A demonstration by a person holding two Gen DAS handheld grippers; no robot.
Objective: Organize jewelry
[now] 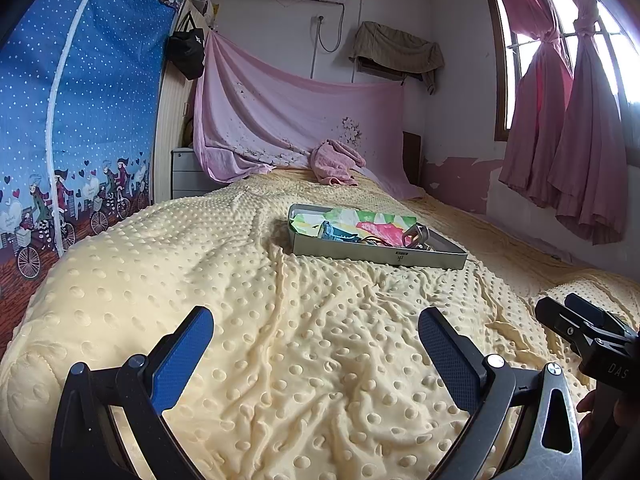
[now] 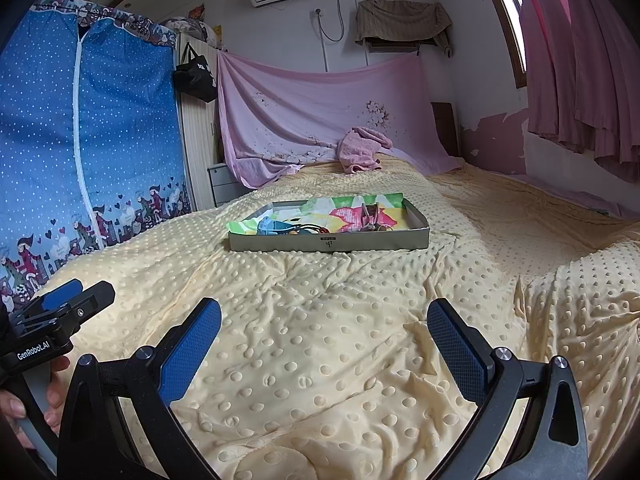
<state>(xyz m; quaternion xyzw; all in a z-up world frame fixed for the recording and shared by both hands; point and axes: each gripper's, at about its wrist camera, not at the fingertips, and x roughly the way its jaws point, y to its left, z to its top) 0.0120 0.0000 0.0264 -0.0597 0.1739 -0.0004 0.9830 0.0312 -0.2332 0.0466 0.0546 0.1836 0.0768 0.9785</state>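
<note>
A shallow grey box (image 1: 376, 255) (image 2: 332, 243) lined with bright flowered paper lies on the yellow dotted blanket in the middle of the bed. Inside it lie a blue hair clip (image 1: 335, 233) (image 2: 276, 227), a metal clasp piece (image 1: 416, 236) (image 2: 370, 216) and some small cords and beads. My left gripper (image 1: 316, 344) hovers open over the blanket, well short of the box, with nothing between its blue pads. My right gripper (image 2: 324, 340) is open too, likewise short of the box and holding nothing. Each view shows the other gripper at its edge.
A crumpled pink towel (image 1: 336, 162) (image 2: 362, 150) lies at the head of the bed beneath a hanging pink sheet. A blue fabric wardrobe (image 1: 80, 120) stands left of the bed. Pink curtains (image 1: 568, 128) hang at the right. A hand (image 2: 24, 400) grips the left tool's handle.
</note>
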